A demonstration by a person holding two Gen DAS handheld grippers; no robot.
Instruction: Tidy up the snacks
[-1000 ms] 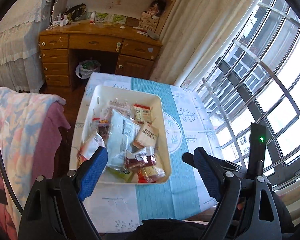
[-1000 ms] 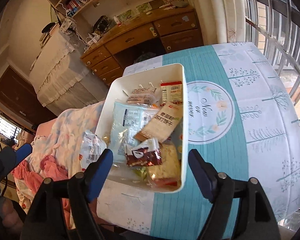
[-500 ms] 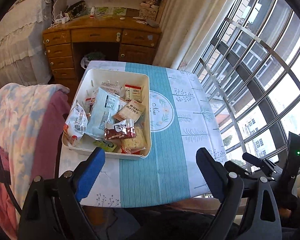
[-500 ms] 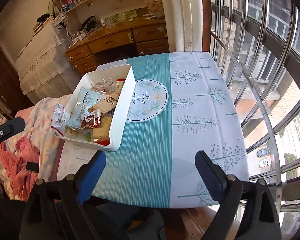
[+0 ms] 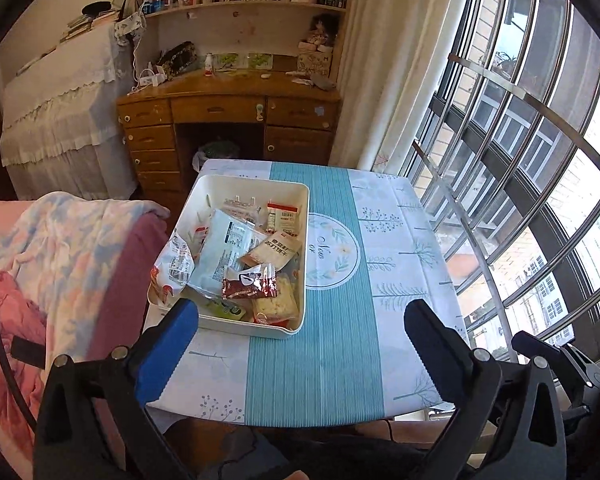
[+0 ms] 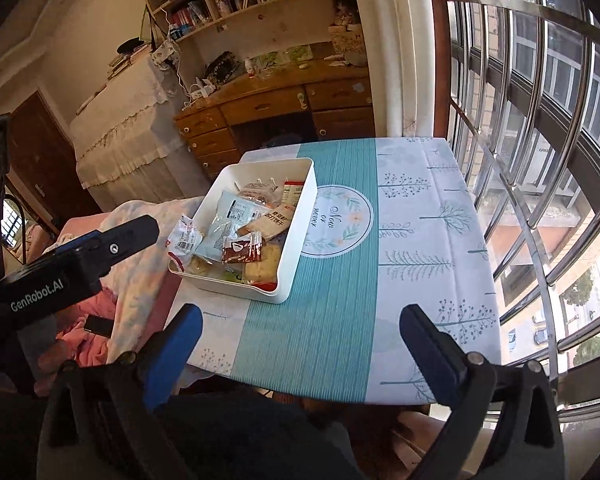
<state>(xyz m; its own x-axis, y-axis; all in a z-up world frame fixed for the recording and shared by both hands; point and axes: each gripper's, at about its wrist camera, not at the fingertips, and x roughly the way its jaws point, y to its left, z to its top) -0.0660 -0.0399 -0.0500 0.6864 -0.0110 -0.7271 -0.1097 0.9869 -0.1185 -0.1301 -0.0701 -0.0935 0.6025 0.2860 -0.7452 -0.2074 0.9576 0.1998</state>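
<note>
The snacks (image 5: 240,264) all lie piled in the white bin (image 5: 300,216) on the left of the desk (image 5: 400,264), whose cloth is otherwise bare. Left gripper (image 5: 300,320) and right gripper (image 6: 298,322) hang near the desk's front edge; their fingers have just been spreading and hold nothing. Gathering looks done.

Smooth white plastic bin (image 5: 204,200) holds glossy foil snack packets (image 5: 250,286); matt printed cloth (image 5: 400,240) covers the table, varnished wooden desk (image 5: 228,108) at 12 o'clock
</note>
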